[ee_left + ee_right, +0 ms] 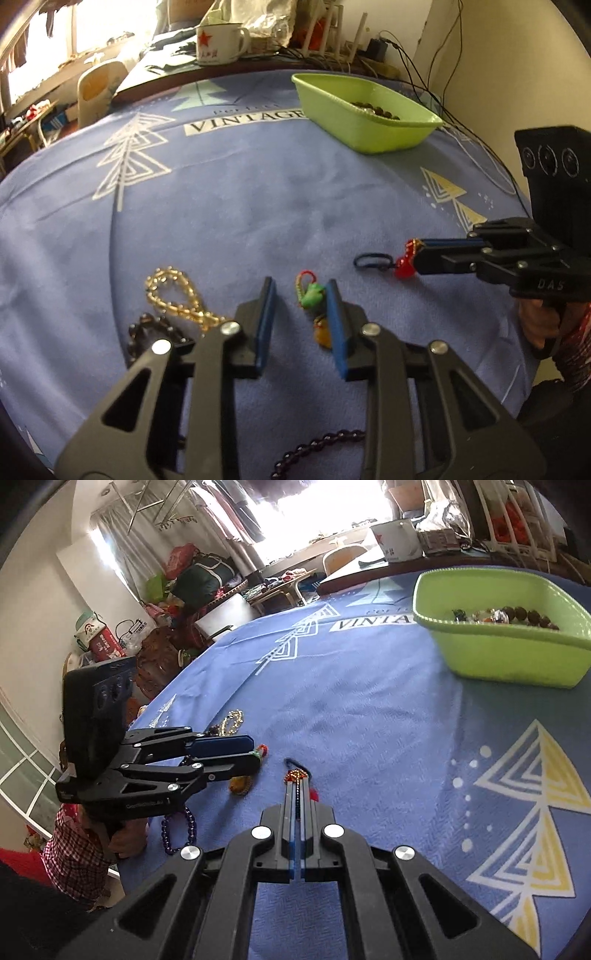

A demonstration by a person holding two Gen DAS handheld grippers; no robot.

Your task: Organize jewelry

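My left gripper (301, 291) is open, low over the blue cloth, its jaws on either side of a green and orange charm (312, 295) with a red loop. My right gripper (297, 781) is shut on a red charm (404, 262) with a gold bead cluster (295, 774) and a dark blue cord loop (371, 260) that trails on the cloth. A yellow bead bracelet (175, 295), a dark bead bracelet (147, 330) and a purple bead bracelet (179, 829) lie near the left gripper. The green tray (369, 110) holds several bead pieces (509, 614).
A blue patterned tablecloth (258, 192) covers the table. Behind the tray stand a white mug with a red star (218, 40), cables (436, 74) and clutter. The room's floor clutter (177, 590) lies beyond the table's left edge.
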